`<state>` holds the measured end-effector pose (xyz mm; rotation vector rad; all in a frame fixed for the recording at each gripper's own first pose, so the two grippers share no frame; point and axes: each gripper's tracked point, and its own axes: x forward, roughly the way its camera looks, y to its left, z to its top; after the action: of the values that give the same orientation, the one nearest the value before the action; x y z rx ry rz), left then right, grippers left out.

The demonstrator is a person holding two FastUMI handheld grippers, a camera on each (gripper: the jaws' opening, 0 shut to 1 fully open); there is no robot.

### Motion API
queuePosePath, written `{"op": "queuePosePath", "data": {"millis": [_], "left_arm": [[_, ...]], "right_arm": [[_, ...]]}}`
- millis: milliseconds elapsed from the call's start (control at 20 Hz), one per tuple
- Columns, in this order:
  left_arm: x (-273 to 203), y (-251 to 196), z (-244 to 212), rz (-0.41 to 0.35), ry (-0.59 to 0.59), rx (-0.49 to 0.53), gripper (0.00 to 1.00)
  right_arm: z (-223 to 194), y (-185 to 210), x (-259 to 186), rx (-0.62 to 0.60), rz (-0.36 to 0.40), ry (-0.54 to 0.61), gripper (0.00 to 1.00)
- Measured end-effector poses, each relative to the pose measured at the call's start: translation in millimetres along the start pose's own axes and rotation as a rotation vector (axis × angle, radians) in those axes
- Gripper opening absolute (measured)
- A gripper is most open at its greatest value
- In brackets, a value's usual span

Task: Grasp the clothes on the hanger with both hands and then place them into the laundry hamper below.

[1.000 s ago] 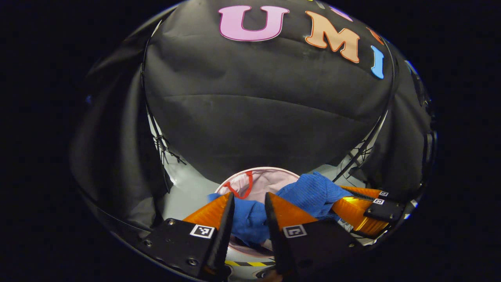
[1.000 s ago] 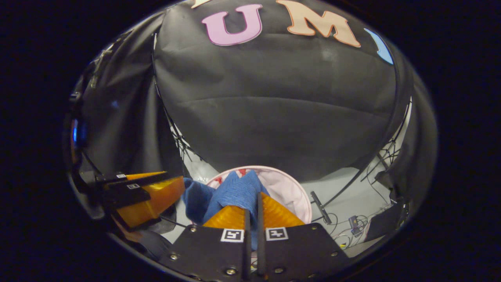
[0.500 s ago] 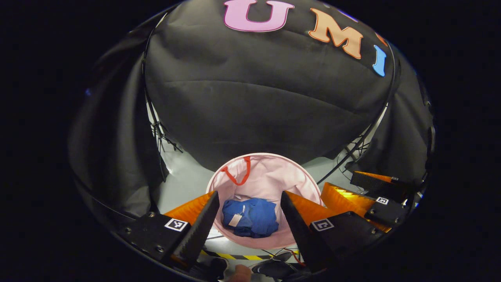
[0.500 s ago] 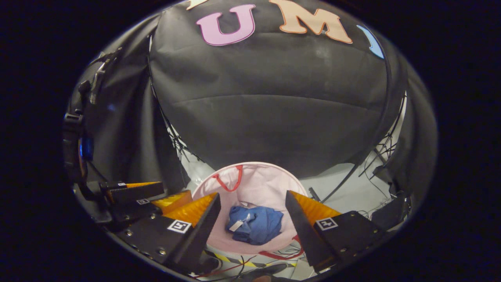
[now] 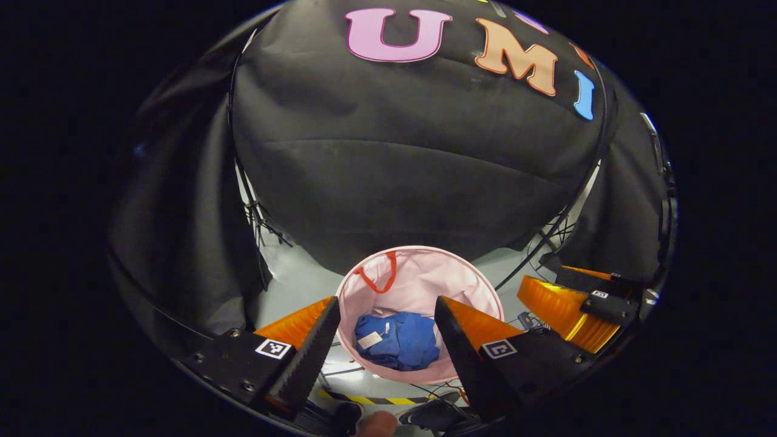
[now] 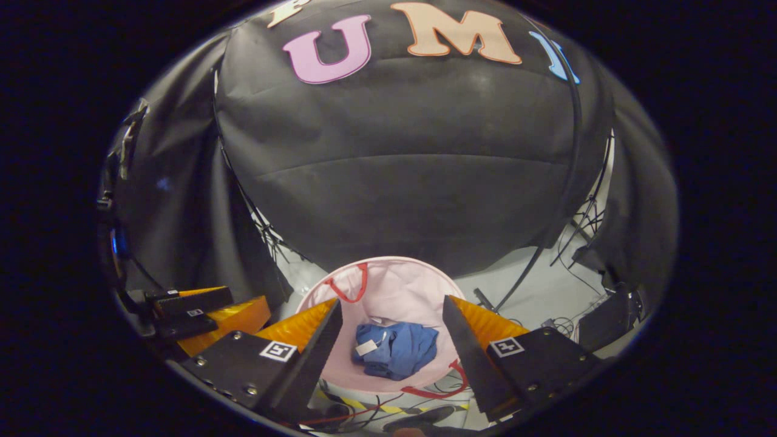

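Booth floor (image 5: pixel 291 291), pale grey, carrying loose cables and a strip of yellow-and-black hazard tape (image 5: pixel 376 400) along its near edge. Laundry hamper (image 5: pixel 467 285), round, pale pink, standing upright on the floor with its mouth open upward; one red loop handle (image 5: pixel 379 279) hangs at the far rim, and the right gripper view shows a second red handle (image 6: pixel 446 385) at the near rim. Clothes (image 5: pixel 397 340), one blue garment, lying crumpled at the bottom of the hamper, well inside the wall; the heap is a compact bundle with no clear long axis and no readable direction, slightly broader side to side in both views (image 6: pixel 397 349). A small pale tag (image 5: pixel 369 340) sits on the garment's left part, face up. Left claw (image 5: pixel 383 331), fingers spread wide, holding nothing, poised above the hamper mouth with the garment showing in the gap between the fingers. Right claw (image 6: pixel 391 331), likewise spread wide and empty, above the same opening. Each claw also appears at the edge of the other's view, the right one (image 5: pixel 576 303) at the far right of the left gripper view, the left one (image 6: pixel 206 312) at the far left of the right gripper view. A fingertip (image 5: pixel 376 422) shows at the bottom edge of the left gripper view.
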<state>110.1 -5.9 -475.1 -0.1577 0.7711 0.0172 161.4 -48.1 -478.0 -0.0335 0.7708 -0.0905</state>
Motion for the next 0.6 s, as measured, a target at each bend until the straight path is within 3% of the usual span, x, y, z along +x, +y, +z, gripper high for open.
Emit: {"op": "queuePosePath", "data": {"millis": [50, 100, 350, 400, 450, 600], "left_arm": [[-2, 0, 0, 0.002, -0.004, 0.009, 0.98], [-5, 2, 2, 0.007, -0.003, 0.018, 0.98], [-21, 6, 18, 0.018, -0.04, 0.067, 0.98], [-26, 7, 25, 0.021, -0.057, 0.075, 0.98], [-31, 8, 31, 0.018, -0.072, 0.08, 0.98], [-45, 11, 49, 0.034, -0.115, 0.098, 0.98]], "right_arm": [[1, -3, -1, 0.005, -0.007, -0.004, 0.95], [3, -5, -3, 0.008, -0.009, -0.004, 1.0], [11, -5, -19, 0.0, 0.007, -0.013, 1.0], [13, -6, -22, -0.005, 0.01, -0.015, 0.95], [17, -7, -25, -0.005, 0.011, -0.022, 1.0], [35, -2, -37, 0.016, 0.028, -0.05, 1.0]]}}
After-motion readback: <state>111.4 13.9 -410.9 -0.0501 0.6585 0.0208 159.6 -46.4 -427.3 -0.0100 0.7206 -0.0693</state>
